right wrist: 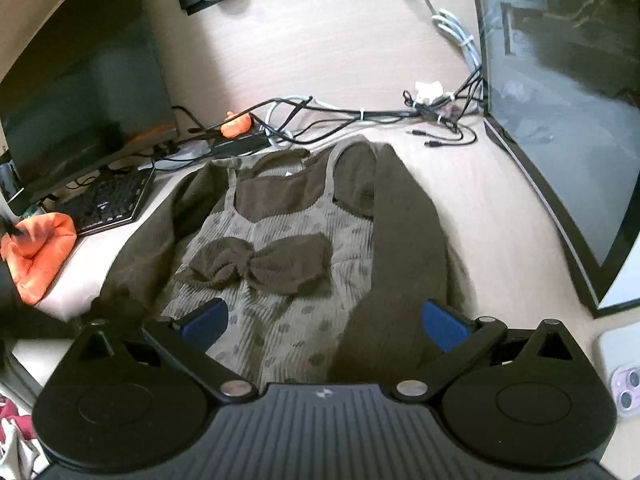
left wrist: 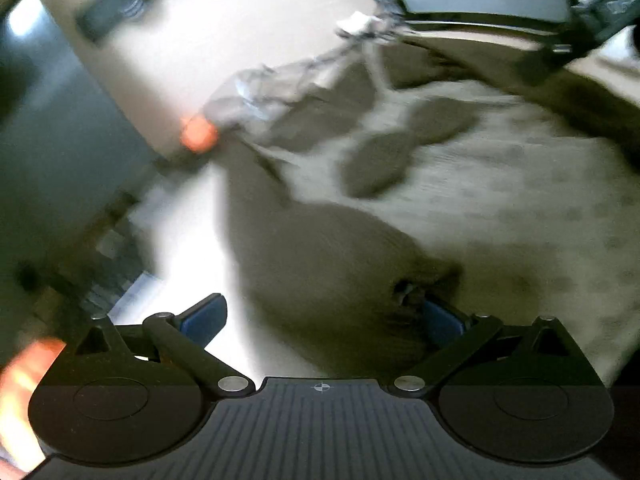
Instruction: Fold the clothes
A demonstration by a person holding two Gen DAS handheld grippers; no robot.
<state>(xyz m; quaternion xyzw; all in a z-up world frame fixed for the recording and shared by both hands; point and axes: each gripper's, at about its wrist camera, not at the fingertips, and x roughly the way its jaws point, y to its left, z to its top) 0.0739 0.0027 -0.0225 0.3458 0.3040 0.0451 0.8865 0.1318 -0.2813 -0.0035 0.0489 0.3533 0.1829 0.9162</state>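
The top (right wrist: pixel 280 248) lies face up on the desk (right wrist: pixel 320 48), between the dark monitor (right wrist: pixel 80 80) on one side and the big screen (right wrist: pixel 560 140) on the other, with its neckline toward the tangle of cables (right wrist: pixel 360 114) and its hem toward you. By the look of it you are early in the fold: one dark sleeve (right wrist: pixel 404 248) is already laid in along the body, beside the bow (right wrist: pixel 260 264), while the other sleeve (right wrist: pixel 136 248) lies out along the side near the keyboard (right wrist: pixel 108 200) and the orange cloth (right wrist: pixel 40 252). That second sleeve and the fold of the body up from the hem look to be what remains. Your right tongs (right wrist: pixel 324 320) hover low over the hem with both blue pads spread wide, one above the spotted front and one at the folded sleeve; they pinch nothing. Your left tongs (left wrist: pixel 320 316) are also spread wide. Their view is badly blurred, but dark sleeve fabric (left wrist: pixel 340 264) bunches right against one pad (left wrist: pixel 440 320) while the other pad sits over bare desk, so nothing is clamped, and you cannot tell whether the cloth is merely brushing that pad.
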